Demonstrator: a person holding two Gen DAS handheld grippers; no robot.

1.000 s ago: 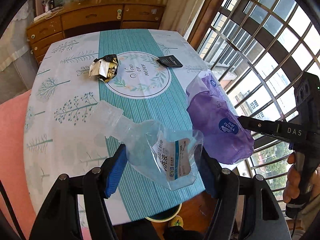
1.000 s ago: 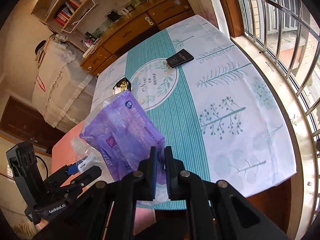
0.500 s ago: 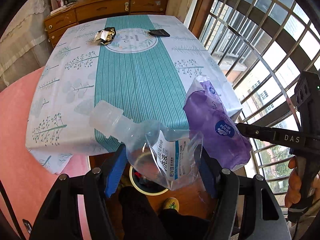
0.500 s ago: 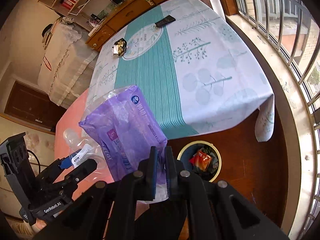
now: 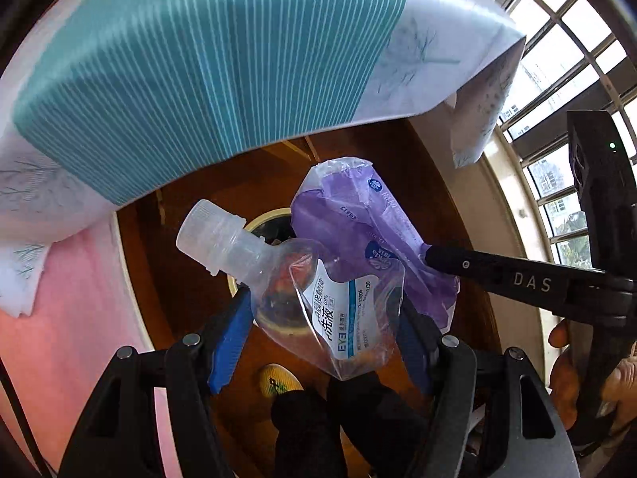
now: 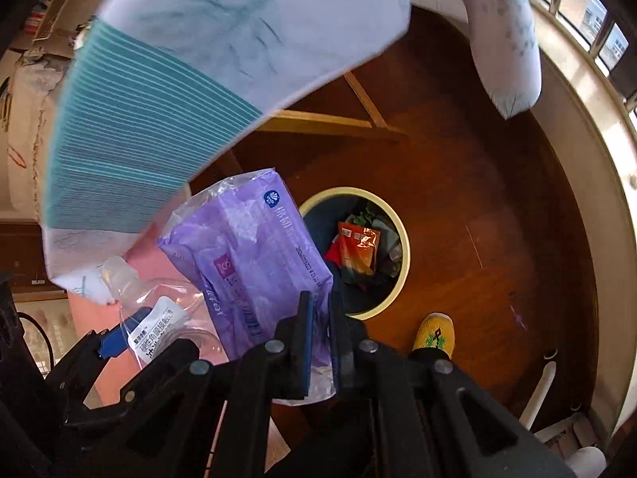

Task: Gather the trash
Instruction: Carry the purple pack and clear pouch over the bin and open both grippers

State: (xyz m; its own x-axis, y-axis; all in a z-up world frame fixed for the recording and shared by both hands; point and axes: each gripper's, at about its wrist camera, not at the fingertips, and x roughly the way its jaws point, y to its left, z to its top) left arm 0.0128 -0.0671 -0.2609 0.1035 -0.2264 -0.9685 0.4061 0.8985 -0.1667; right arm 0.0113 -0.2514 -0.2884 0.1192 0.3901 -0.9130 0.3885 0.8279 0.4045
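Two items: clear pouch [image 5: 318,302], purple pack [image 6: 254,263] (crinkled).

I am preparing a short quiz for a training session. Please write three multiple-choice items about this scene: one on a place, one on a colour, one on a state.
1. Where is the bin?
A. on the wooden floor beside the table
B. on the table
C. on a chair

2. What colour is the packet in the right gripper?
A. green
B. purple
C. white

3. How is the left gripper?
A. empty
B. out of view
C. closed on the clear pouch

Answers: 1 A, the bin stands on brown boards; 2 B, purple wrapping; 3 C, blue pads press both pouch sides.
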